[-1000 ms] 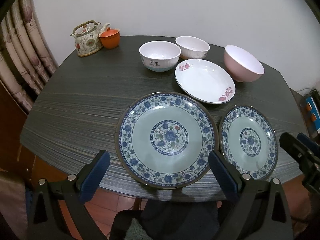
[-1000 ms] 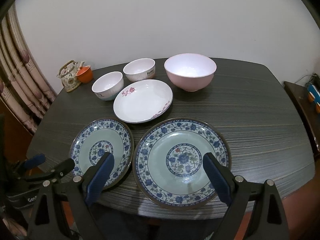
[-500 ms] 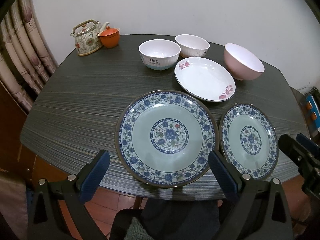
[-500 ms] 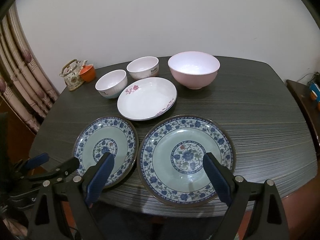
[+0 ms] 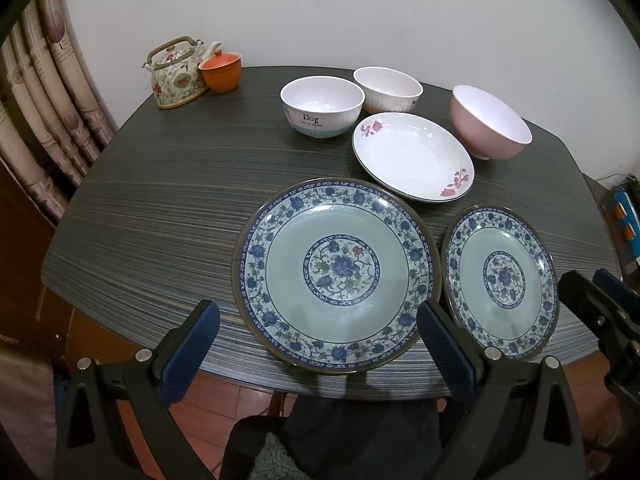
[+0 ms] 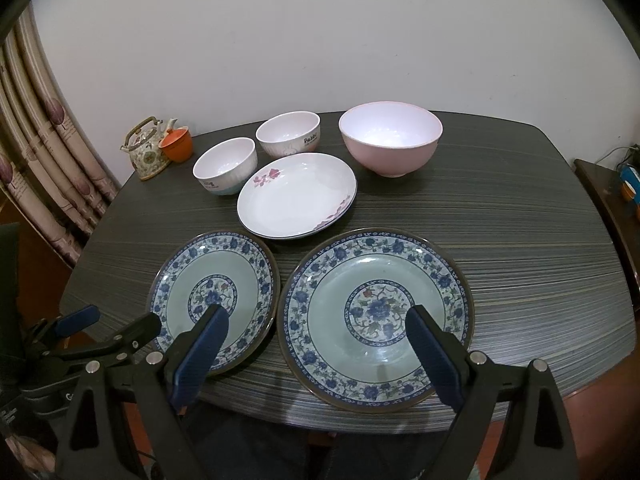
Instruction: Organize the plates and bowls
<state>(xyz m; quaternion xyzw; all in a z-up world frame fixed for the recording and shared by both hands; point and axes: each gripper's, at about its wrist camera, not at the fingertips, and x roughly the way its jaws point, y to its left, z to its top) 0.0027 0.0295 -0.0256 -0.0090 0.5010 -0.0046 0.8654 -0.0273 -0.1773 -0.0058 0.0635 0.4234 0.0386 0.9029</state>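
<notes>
A large blue floral plate (image 5: 336,274) (image 6: 376,314) and a smaller matching plate (image 5: 500,280) (image 6: 214,300) lie near the table's front edge. Behind them is a white dish with pink flowers (image 5: 412,156) (image 6: 298,196). Two white bowls (image 5: 322,106) (image 5: 388,88) and a pink bowl (image 5: 490,128) (image 6: 390,142) stand at the back. My left gripper (image 5: 320,344) is open and empty before the large plate. My right gripper (image 6: 316,344) is open and empty, over the near edges of both blue plates.
A floral teapot (image 5: 176,74) and an orange cup (image 5: 222,70) stand at the table's back left corner. Curtains (image 5: 48,120) hang at the left. The dark striped table (image 5: 152,208) ends just in front of the grippers. A side cabinet (image 6: 612,200) stands at the right.
Both grippers have drifted slightly forward and upward, so the table and dishes sit a little lower in the views. No dish has moved.
</notes>
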